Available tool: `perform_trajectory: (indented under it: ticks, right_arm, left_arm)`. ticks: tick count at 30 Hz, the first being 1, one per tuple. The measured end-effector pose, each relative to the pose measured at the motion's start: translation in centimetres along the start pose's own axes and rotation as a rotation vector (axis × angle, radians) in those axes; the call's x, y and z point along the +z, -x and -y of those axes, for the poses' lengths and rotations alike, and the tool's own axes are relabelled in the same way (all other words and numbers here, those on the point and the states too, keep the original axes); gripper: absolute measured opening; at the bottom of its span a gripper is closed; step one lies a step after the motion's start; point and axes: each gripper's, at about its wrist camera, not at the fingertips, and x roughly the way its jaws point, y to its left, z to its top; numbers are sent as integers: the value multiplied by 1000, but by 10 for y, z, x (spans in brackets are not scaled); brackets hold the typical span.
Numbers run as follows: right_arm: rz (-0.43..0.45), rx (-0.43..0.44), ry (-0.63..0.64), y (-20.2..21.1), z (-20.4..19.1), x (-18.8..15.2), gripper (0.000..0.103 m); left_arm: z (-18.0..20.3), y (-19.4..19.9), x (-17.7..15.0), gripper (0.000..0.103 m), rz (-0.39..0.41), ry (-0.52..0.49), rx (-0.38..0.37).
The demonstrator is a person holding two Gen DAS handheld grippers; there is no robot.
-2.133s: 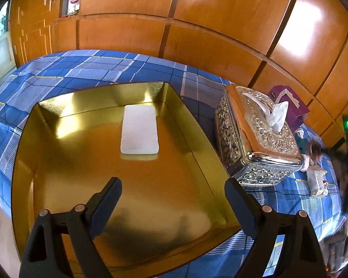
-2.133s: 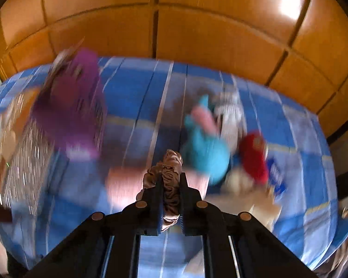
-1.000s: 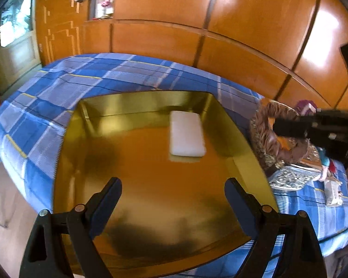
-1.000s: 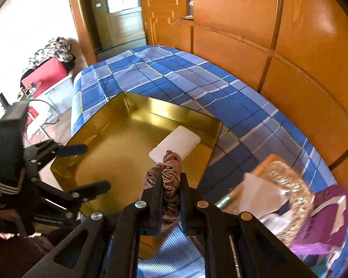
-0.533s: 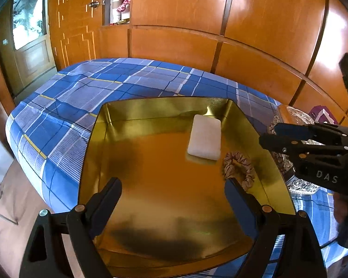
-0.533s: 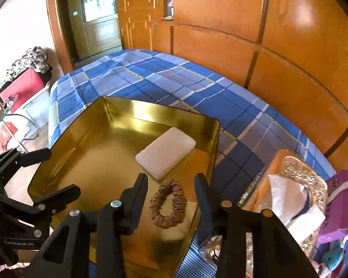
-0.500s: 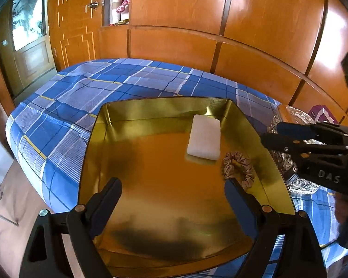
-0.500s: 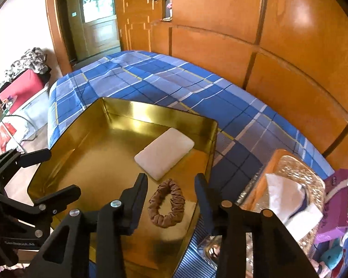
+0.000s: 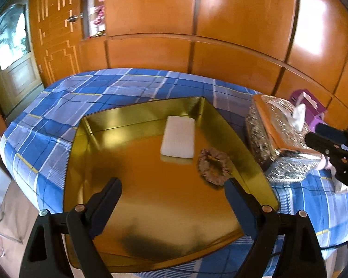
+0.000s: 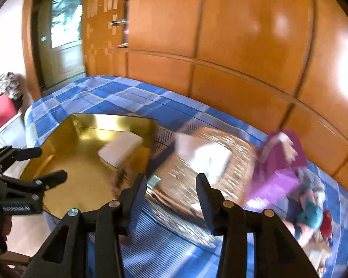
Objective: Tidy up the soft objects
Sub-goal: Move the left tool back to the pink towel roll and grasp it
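A gold tray lies on the blue plaid bed. In it lie a white pad and a brown scrunchie to its right. My left gripper is open and empty above the tray's near part. My right gripper is open and empty over the ornate tissue box, right of the tray; it also shows at the right edge of the left wrist view. A teal soft toy and a red one lie at the far right. The right wrist view is blurred.
The ornate silver tissue box stands right of the tray. A purple box lies beyond it, seen too in the left wrist view. Wooden wall panels back the bed. The bed's left edge drops to the floor.
My right gripper carried the scrunchie to the tray, opened and let it go there. It has since swung right, away from the tray, toward the tissue box. My left gripper stays open.
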Motion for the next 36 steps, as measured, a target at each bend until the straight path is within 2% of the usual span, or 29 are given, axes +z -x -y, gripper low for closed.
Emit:
perform_trajectory:
  ticks: [5,10,14,20,24,30,36]
  right_arm:
    - [-3,-82,-111,23,43,-33,45]
    - [-69,-162,-187,32,80,-70,45]
    - [-150,-229,-261,37,113,-110,45]
    - [-270,-306,-364,46,148,-167,45]
    - [-324,-336,-440,52,167,-202,45]
    - [-339,-323,-511,51,179,-220,45]
    - [-319,-290,-544,51,183,-226,52]
  left_arm:
    - [23,7,0,91,1,-61,-81]
    - [60,15,4,91,3,-169,-207]
    - [110,25,7,91,12,-329,-301]
    - [179,40,9,90,36,-516,-434]
    - [231,27,15,88,-28,-586,-489]
    - [304,-11,17,77,-85,-683,-465]
    - [360,-51,16,75,-78,-811,-402]
